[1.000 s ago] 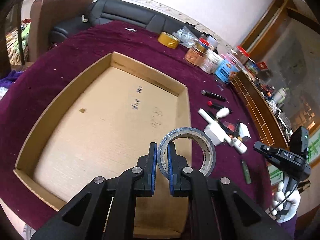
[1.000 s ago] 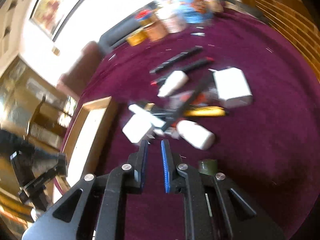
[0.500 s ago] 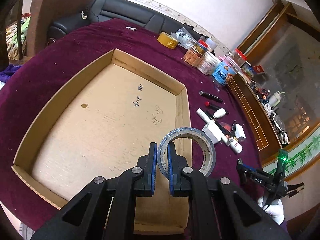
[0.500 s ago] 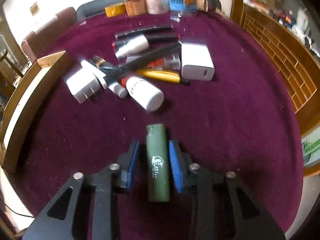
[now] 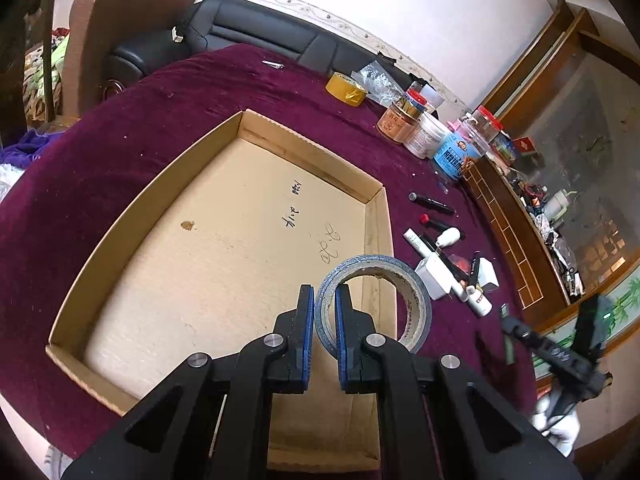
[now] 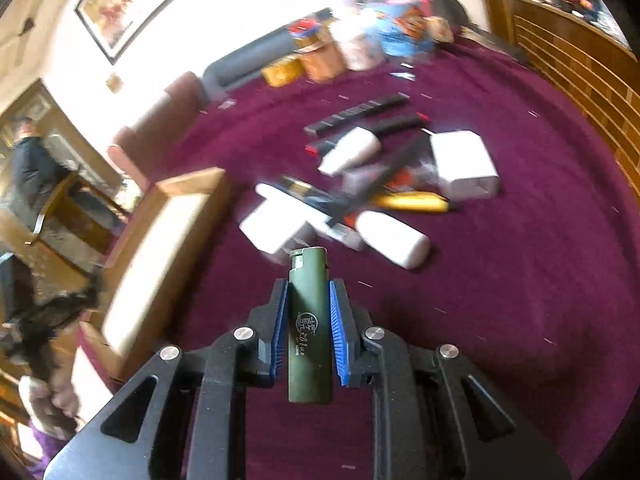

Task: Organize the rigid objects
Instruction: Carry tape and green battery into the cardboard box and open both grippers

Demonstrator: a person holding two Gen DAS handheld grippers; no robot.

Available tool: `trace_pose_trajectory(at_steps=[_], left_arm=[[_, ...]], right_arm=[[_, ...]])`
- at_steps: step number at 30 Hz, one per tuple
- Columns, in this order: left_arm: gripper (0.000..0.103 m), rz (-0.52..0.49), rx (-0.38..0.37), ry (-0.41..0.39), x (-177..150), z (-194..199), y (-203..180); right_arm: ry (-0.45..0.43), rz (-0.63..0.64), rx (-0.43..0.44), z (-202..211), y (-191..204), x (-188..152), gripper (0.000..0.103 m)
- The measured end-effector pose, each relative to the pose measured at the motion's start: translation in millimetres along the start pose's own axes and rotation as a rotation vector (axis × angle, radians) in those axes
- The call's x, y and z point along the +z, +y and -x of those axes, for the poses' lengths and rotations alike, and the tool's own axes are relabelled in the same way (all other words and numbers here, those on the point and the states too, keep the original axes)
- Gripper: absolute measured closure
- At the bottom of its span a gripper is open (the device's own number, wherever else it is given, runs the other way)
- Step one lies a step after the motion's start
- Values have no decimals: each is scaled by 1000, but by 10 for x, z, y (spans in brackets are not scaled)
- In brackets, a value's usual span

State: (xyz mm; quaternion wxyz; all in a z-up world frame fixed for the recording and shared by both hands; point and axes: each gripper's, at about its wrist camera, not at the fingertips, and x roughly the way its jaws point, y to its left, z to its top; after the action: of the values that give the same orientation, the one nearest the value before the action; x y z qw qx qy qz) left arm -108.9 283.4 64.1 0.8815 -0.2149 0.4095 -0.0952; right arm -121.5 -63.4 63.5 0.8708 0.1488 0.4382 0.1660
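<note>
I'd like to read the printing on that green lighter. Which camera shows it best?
The right wrist view: the green lighter fills the centre, clamped in the right gripper, logo facing up. The left wrist view shows only a small blurred dark sliver of it.

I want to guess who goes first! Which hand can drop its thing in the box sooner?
Probably left: the left gripper holds the grey tape roll above the shallow cardboard box; the right gripper holds the green lighter beside it.

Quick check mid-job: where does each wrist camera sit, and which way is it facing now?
Left wrist: behind the left tongs, shut on a grey tape roll, angled down over the shallow cardboard tray; right tongs and white-gloved hand visible.
Right wrist: behind the right tongs, shut on a dark green lighter, facing the maroon cloth.
Shared: tray, lighter, cloth.
</note>
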Motion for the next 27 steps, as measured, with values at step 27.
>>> trace_pose_trajectory(at_steps=[27], left_arm=[[80, 96, 19, 157, 757, -1192, 303]], right_arm=[[169, -14, 6, -1804, 1257, 792, 84]])
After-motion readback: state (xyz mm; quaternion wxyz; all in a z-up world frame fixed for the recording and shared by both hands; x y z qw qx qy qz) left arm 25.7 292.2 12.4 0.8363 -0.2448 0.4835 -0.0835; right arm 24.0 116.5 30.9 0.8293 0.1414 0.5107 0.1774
